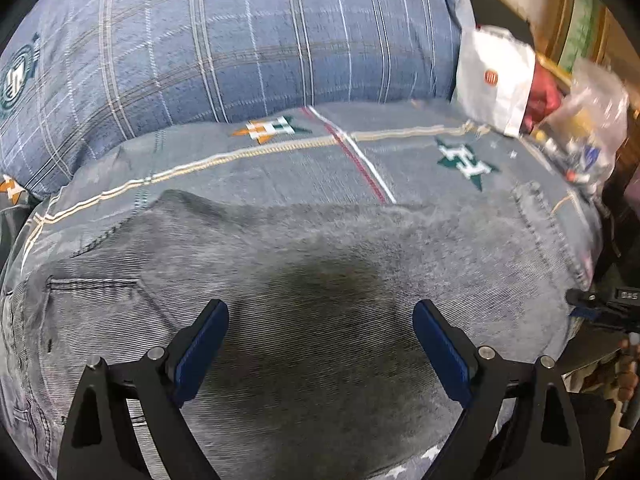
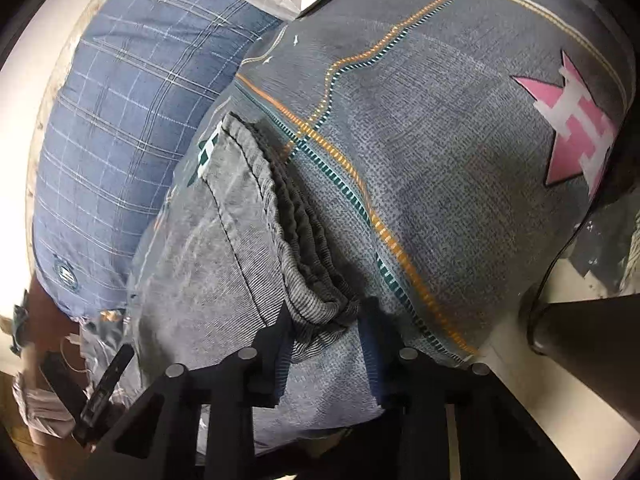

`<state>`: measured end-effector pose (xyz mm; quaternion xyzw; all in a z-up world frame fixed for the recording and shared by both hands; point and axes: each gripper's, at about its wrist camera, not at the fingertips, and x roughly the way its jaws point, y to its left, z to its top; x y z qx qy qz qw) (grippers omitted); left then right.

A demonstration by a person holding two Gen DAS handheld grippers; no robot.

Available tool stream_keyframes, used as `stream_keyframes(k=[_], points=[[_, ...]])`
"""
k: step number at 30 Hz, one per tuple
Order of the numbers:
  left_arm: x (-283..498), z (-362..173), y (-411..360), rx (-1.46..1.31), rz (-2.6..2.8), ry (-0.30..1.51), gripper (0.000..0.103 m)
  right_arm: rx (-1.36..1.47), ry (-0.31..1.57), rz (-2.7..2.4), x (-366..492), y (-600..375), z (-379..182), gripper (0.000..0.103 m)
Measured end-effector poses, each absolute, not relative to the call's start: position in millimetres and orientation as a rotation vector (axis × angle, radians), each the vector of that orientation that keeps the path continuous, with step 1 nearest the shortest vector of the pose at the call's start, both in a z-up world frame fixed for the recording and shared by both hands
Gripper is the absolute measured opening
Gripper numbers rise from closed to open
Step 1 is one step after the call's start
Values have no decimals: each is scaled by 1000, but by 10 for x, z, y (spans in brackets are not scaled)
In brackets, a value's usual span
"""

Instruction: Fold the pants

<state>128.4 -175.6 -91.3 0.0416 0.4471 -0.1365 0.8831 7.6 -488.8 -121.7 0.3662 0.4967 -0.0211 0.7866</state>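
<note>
Both tongs hang over grey pants spread on a bed. Left gripper stands wide, its blue pads apart with bare fabric and a dark shadow between them; nothing is gripped. Right gripper is narrowed around the gathered corner of the waistband, the bunched elastic sitting between the two fingers; whether the pads actually press the cloth cannot be told, since the tips are dark and partly hidden by the fabric.

Largest in both views is the bedsheet, grey-blue, crossed by orange, white and teal stitched lines and printed with star-shaped H emblems, green in the left view and pink in the right. The pants lie flat on it, filling the lower half of the left view, with a stitched pocket line at the left. In the right view the waistband edge runs diagonally toward the gripper.

Beyond the pants rests a blue plaid pillow, touching the sheet. Beside the pillow's end lies a white paper bag, and next to it a clear plastic bag of small items. A dark cable trails off the bed's edge in the right view.
</note>
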Motion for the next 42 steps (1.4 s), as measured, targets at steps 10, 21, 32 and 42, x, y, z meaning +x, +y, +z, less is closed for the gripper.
stream_keyframes(k=[10, 21, 32, 42], points=[[1522, -1211, -2237, 309, -194, 996, 95, 515, 1042, -88, 131, -4529, -822, 30], [1503, -1279, -2203, 328, -179, 985, 100, 478, 1051, -92, 191, -4426, -762, 29], [1569, -1180, -1928, 167, -242, 1032, 93, 220, 888, 103, 371, -3122, 249, 27], [1074, -566, 78, -246, 21, 853, 90, 24, 959, 450, 413, -1191, -389, 27]])
